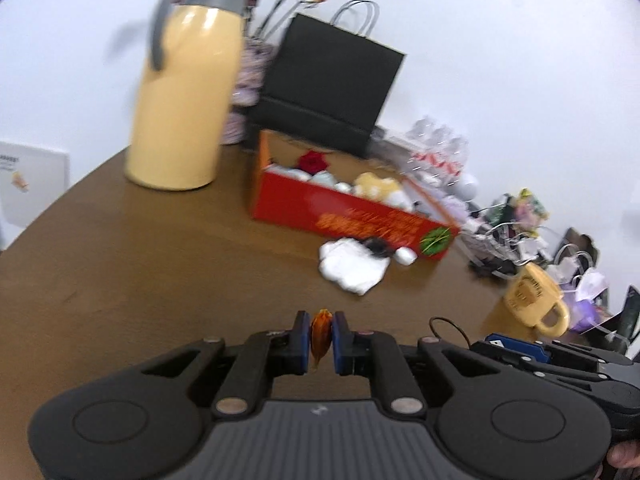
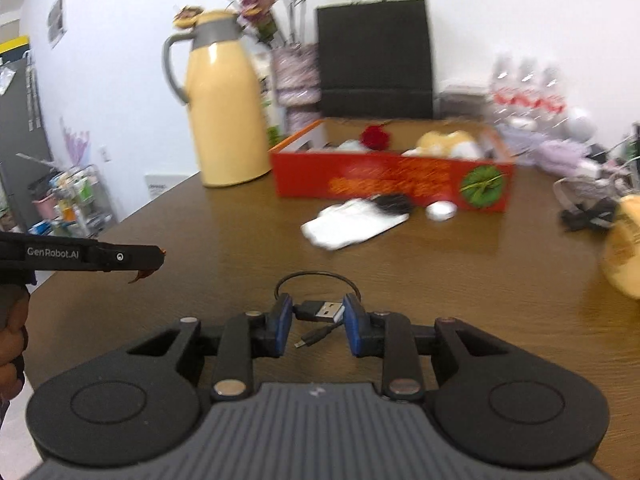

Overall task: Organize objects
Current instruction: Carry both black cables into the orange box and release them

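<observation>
My left gripper is shut on a small orange-brown hair clip, held above the brown table; it shows from the side in the right wrist view. My right gripper is shut on the USB plug of a short black cable, whose loop and small end hang by the table top. An open red box holding a red rose, plush toy and white items stands ahead, also in the right wrist view. White cloth, a black brush and a white case lie before it.
A yellow thermos jug stands at the left, a black paper bag and a flower vase behind the box. A yellow mug and a wire basket with clutter are at the right. Water bottles stand at the back right.
</observation>
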Motion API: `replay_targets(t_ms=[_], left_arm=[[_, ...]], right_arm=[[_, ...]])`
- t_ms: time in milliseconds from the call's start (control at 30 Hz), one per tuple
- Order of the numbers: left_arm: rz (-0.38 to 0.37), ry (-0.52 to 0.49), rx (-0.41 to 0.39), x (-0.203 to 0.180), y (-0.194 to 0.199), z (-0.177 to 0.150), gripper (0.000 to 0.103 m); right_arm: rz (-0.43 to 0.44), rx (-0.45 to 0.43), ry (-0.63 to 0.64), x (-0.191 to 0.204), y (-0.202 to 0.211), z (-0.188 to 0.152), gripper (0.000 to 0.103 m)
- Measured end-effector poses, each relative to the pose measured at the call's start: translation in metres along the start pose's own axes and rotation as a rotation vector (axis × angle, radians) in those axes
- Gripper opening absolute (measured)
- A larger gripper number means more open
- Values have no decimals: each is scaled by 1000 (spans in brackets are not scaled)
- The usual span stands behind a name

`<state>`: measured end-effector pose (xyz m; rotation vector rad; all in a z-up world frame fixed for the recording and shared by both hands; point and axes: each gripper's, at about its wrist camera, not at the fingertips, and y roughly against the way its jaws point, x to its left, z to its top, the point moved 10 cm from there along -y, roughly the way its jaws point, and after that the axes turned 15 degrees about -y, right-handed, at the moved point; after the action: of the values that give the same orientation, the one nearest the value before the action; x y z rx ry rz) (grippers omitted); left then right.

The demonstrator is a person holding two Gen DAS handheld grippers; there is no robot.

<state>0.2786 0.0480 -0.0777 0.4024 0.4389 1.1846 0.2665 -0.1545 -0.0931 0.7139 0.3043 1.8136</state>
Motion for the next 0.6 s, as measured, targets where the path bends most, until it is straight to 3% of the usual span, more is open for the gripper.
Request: replay_targets(t_ms=[133, 267, 400, 500, 533, 567, 600], left_arm=[[-21, -75, -72, -3, -22, 64, 10], [-13, -166, -129, 6, -61, 140, 10], [45, -155, -69, 36, -149, 195, 10], [87, -117, -8, 59, -213, 209, 11], [111, -112, -2, 68, -229, 210, 17], [126, -105, 1, 76, -242, 208, 33], [138, -88, 9, 84, -255, 205, 39]], right_arm=[[-16, -60, 14, -15, -1, 36, 28], [-6, -139, 51, -23, -26, 100, 28], [22, -146, 54, -26, -96, 175, 28], [17, -81, 13, -32, -175, 221, 29], [19, -65, -11, -33, -196, 230, 30], [24, -56, -43, -37, -222, 241, 40], [19, -41, -60, -41, -244, 245, 54]])
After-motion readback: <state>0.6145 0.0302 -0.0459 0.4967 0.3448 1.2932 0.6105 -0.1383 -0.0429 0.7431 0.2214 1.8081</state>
